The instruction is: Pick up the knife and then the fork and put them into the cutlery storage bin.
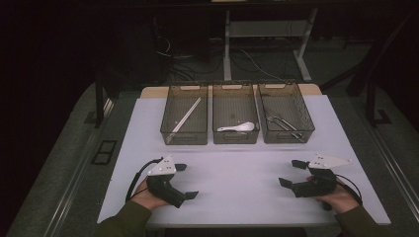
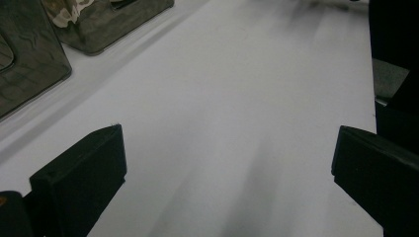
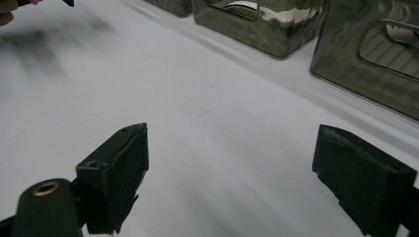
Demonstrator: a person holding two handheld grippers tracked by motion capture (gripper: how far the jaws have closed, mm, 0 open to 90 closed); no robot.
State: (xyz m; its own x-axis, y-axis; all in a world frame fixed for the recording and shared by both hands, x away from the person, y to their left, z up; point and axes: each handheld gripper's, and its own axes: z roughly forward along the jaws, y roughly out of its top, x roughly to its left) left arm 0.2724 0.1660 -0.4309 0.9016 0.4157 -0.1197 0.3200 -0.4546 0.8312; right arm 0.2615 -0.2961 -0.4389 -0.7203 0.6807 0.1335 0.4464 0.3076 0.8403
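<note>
White table (image 1: 237, 187), bare and smooth between the two grippers; three clear ribbed plastic bins (image 1: 235, 120) line its far edge. The middle bin holds a white spoon (image 1: 237, 127), the left one chopsticks (image 1: 187, 116), the right one metal tongs (image 1: 284, 123). Left gripper (image 1: 189, 180) and right gripper (image 1: 291, 173): jaws wide apart, holding nothing, pointing inward low over the tabletop.

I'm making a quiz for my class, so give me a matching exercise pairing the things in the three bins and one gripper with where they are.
Column one:
1. white spoon
2. long pale sticks
3. metal tongs
4. right gripper

Column two:
A. left bin
B. right bin
C. over the white table, jaws open
D. middle bin

Pairs: 1-D, 2-A, 3-B, 4-C
</note>
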